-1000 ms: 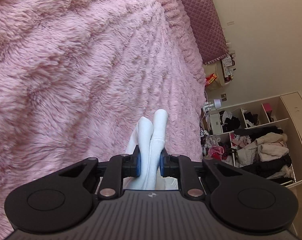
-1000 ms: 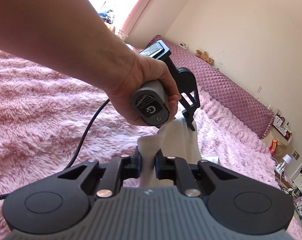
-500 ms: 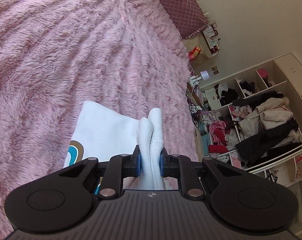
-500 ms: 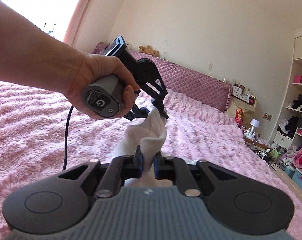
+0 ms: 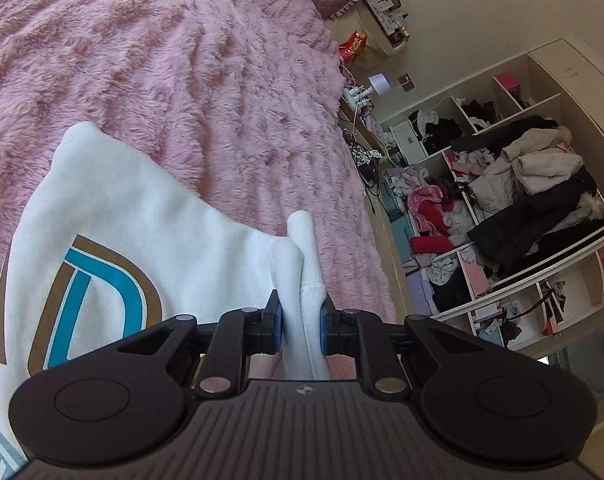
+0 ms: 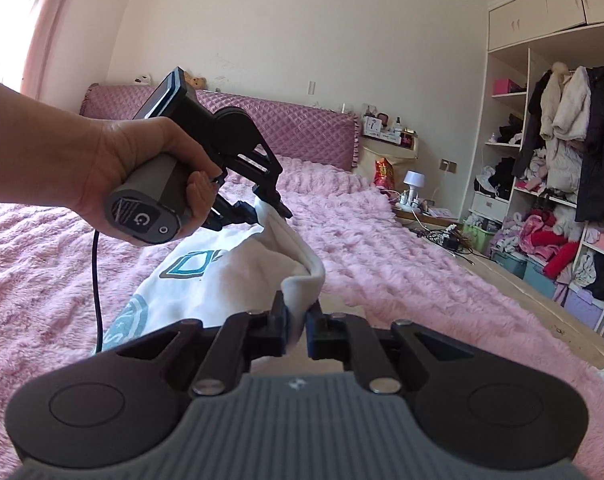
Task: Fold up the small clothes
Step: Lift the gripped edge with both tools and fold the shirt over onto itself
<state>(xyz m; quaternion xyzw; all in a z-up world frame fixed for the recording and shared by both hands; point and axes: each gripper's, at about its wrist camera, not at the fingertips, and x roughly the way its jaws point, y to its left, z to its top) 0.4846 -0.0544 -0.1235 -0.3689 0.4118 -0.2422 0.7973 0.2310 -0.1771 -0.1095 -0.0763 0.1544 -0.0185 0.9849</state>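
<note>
A bed covered by a shaggy pink blanket (image 5: 189, 80) carries everything here; the blanket spreads across the whole mattress, its pile lying in uneven ridges. At the far end a quilted mauve headboard (image 6: 285, 128) stands upright against the wall. On the near left part of the blanket lies the lower portion of a white garment (image 6: 205, 284) with teal and brown printed lettering, while its near edge is lifted off the pile. A black cable (image 6: 97, 280) hangs down to the blanket just left of the garment. The blanket's right edge drops toward the floor (image 6: 514, 280).
</note>
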